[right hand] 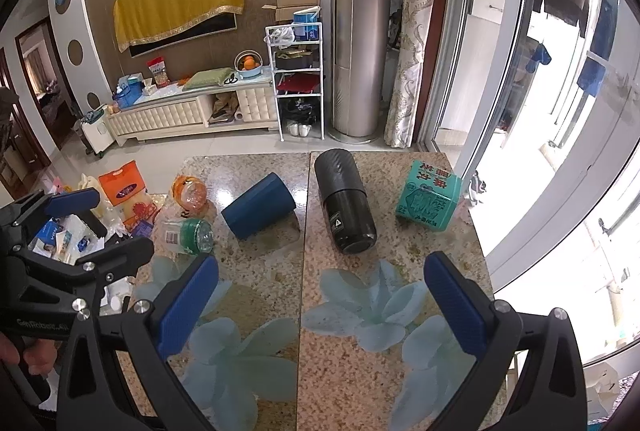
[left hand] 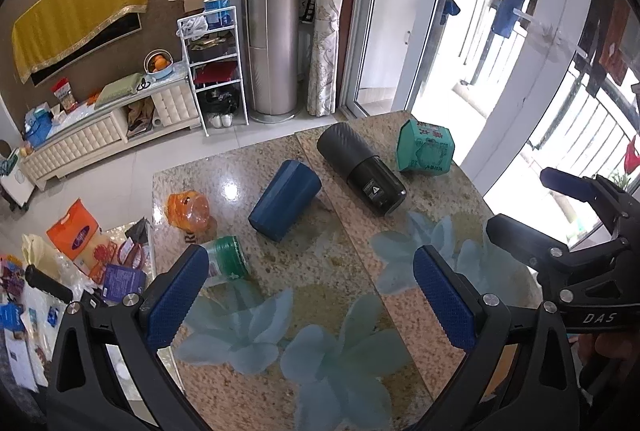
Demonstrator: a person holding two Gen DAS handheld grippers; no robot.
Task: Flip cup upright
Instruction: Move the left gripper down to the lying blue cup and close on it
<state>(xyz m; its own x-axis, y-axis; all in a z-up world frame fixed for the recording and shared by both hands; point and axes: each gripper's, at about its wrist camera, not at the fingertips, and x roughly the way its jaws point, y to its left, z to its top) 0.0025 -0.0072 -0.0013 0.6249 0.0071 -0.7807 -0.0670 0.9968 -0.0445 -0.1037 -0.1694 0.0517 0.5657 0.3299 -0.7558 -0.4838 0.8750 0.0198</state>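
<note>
Our left gripper hangs above the near end of the stone table, its blue-padded fingers spread wide with nothing between them. Our right gripper is the same: wide apart, bare, over the pale blue flower print. From the left wrist view we read "DAS" in white on the right gripper's black frame; the lettering on the left one, seen from the right wrist, is too blurred for us to make out.

Beyond the fingers, well apart from both, the dark blue cup lies on its side near the table's middle seam. Just right of it a black cylinder also lies flat (a small warning-triangle label shows on its glossy end). Farther right sits a teal carton printed with Chinese characters. Left of the cup lie a green-capped bottle and an orange bottle.
</note>
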